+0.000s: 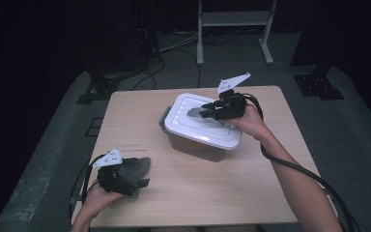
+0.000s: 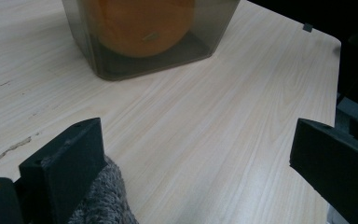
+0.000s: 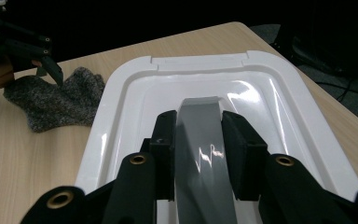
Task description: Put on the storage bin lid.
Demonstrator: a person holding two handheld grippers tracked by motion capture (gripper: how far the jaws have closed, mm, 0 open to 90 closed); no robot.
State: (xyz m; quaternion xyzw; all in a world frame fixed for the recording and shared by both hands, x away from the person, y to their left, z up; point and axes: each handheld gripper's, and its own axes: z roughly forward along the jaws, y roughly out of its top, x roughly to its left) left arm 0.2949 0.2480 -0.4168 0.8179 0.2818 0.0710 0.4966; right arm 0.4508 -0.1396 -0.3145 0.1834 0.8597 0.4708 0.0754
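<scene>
Right tongs [image 3: 198,140] clamp a grey strip [image 3: 200,135], perhaps tape, over the white lid [image 3: 121,93]; left tongs [image 2: 191,163] gape beside a grey sock [image 2: 100,200].

no writing, label, brand, number or sign can be read in any of the three views.
</scene>
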